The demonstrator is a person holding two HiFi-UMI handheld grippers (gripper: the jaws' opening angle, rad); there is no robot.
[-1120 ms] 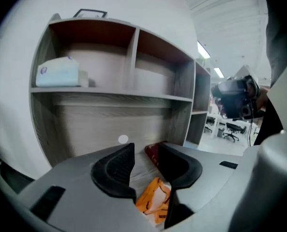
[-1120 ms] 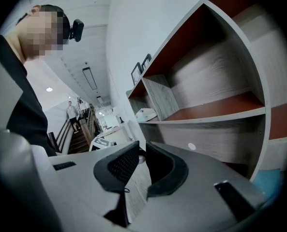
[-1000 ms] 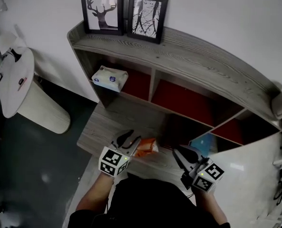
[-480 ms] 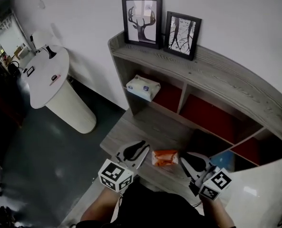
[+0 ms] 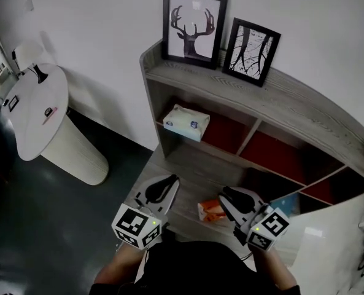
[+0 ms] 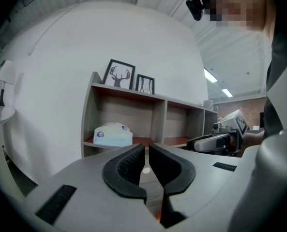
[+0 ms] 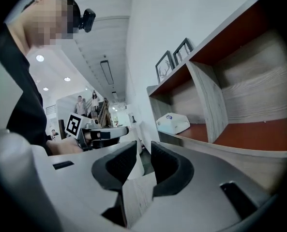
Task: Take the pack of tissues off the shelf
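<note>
Tissue pack (image 5: 185,123) sits reachable at the shelf's (image 5: 274,103) left front edge; left tongs (image 5: 169,182) just closing to a near-clench on nothing, right tongs (image 5: 226,195) barely parting, empty

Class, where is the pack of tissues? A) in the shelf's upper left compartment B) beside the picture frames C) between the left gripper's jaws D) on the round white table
A: the pack of tissues lies in the upper left compartment of the shelf.
</note>
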